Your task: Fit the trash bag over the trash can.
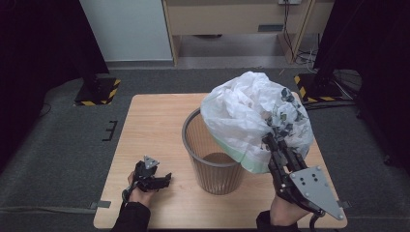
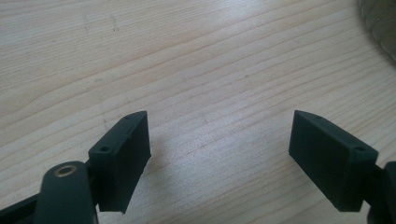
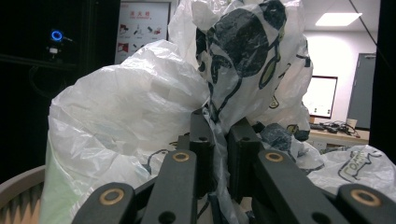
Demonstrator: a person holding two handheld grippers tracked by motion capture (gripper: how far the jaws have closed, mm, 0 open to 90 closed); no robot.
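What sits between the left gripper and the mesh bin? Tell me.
Nothing: the high view shows bare wooden table between the open left gripper and the mesh bin. The left gripper view also shows plain wood between its jaws.

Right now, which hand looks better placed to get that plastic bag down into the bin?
Probably the right. The right gripper already pinches the plastic bag over the mesh bin; the left gripper rests open on the table.
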